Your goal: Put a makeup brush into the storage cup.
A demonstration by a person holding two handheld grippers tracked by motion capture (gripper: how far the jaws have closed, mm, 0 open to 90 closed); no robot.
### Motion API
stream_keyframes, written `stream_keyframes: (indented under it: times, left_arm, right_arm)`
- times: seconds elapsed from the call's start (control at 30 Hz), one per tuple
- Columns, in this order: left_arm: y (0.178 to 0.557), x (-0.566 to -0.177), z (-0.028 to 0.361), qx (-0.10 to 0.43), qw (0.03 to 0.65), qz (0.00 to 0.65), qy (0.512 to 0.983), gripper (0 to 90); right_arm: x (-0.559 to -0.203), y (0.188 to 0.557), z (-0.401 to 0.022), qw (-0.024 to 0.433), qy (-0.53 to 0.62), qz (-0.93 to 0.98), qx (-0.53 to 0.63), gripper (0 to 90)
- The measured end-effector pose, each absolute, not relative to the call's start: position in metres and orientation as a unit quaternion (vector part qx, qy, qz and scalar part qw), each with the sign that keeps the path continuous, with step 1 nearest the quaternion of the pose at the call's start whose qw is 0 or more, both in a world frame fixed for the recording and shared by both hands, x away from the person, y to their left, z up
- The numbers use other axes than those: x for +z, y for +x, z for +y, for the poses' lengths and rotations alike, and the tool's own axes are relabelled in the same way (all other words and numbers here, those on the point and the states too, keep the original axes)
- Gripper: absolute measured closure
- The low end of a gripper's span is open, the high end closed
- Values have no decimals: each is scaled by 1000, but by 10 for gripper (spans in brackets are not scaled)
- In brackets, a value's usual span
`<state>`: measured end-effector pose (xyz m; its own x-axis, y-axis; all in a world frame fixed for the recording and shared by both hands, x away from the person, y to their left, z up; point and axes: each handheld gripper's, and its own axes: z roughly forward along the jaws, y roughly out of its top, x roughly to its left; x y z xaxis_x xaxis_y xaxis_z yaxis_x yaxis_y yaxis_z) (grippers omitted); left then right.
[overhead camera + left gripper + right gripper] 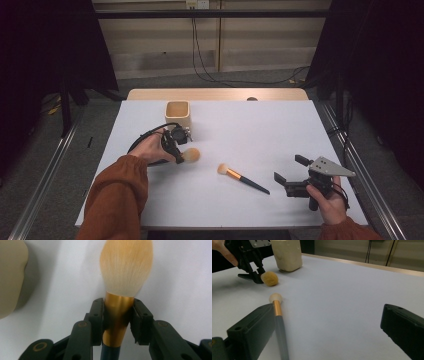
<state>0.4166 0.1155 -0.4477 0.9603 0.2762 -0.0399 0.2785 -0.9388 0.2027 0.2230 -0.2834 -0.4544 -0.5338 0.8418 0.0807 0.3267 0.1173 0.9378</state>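
Note:
A large makeup brush with a fluffy orange-tan head (192,155) (125,268) (270,278) lies on the white table sheet (260,130) at the left. My left gripper (179,156) (118,312) (256,275) is shut on its gold ferrule, both pads pressing the metal just below the bristles. A smaller brush (243,178) (278,315), with a pale tip, gold collar and dark handle, lies at the middle of the sheet. My right gripper (290,169) (327,335) stands open at the right with nothing between its jaws, the small brush's handle beside its left jaw.
A cream square cup (178,114) (10,277) (287,253) stands upright just behind the left gripper. The wooden table edge (215,94) runs along the back. Metal rails and dark curtains flank the table, and cables lie on the floor beyond.

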Motion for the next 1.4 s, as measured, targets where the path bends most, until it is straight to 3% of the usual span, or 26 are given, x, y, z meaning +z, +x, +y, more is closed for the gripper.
stream_keyframes:
  times: [0.57, 1.4]
  left_arm:
    - [423, -444, 122, -5, 120, 171, 978, 666]
    - [415, -414, 149, 9, 297, 242, 924, 665]
  right_arm:
    - [-454, 223, -284, 247, 415, 705, 519, 0]
    - [-454, 223, -284, 250, 416, 702, 521, 0]
